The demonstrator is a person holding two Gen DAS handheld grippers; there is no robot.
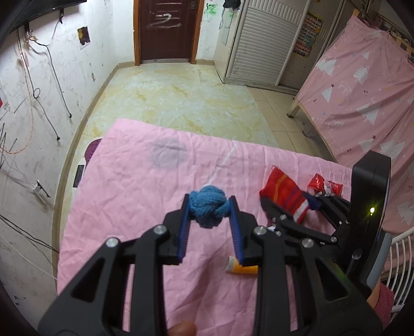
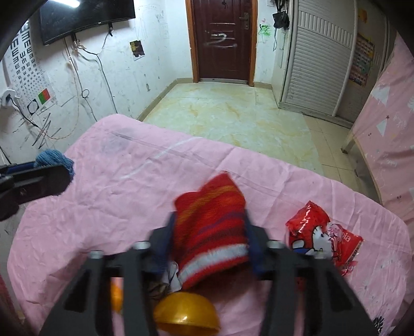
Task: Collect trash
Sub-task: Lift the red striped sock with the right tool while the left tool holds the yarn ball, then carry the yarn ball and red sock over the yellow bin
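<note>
Blue knitted ball [image 1: 209,206] sits clamped in the left gripper [image 1: 209,204] above the pink sheet [image 1: 145,196]. The right gripper [image 2: 211,227] grips a red striped sock [image 2: 211,232]; a red wrapper [image 2: 320,235] lies to its right.

Dim indoor light, cool and slightly green. A bright ceiling fixture reflects in the wall TV [image 2: 88,19] top left. Strong fisheye bend; door [image 2: 222,38] and wardrobe lines curve, corners vignette to black. The red striped sock [image 2: 209,230] is motion-blurred in the right wrist view. A foil wrapper [image 2: 308,219] shows small glare spots. Shadows are soft and weak.
</note>
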